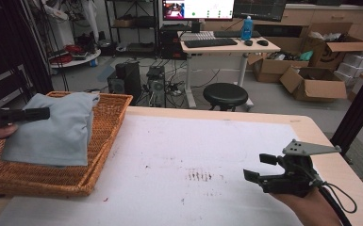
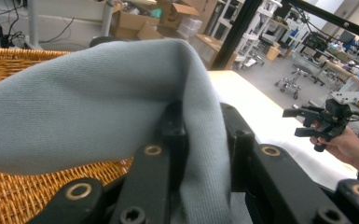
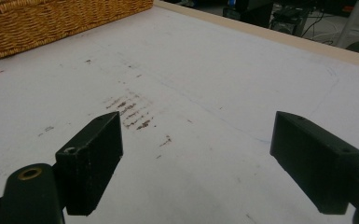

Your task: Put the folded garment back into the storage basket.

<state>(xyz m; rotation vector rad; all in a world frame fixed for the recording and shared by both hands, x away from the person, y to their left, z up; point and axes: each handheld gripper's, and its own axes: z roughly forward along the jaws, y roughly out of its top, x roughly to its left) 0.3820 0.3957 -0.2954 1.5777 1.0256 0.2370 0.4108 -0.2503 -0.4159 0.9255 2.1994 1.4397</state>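
Observation:
A grey-blue folded cloth (image 1: 56, 127) hangs partly over a wicker basket (image 1: 111, 141) at the table's left. My left gripper (image 1: 45, 114) reaches in from the left edge and is shut on the cloth's upper left part. In the left gripper view the fabric (image 2: 98, 102) runs down between the two black jaws of my left gripper (image 2: 200, 116), above the basket weave (image 2: 9, 60). My right gripper (image 1: 254, 165) stands open over the white mat (image 1: 184, 150) at the right, with nothing between its jaws (image 3: 196, 154). It also appears far off in the left gripper view (image 2: 291, 122).
Brown smudges (image 1: 199, 176) mark the mat near its middle. The basket's side (image 3: 51, 18) lies at the far left of the right gripper view. Behind the table are a black stool (image 1: 225, 95), a desk (image 1: 228, 47) and cardboard boxes (image 1: 311, 82). A black frame post (image 1: 358, 113) rises at the right.

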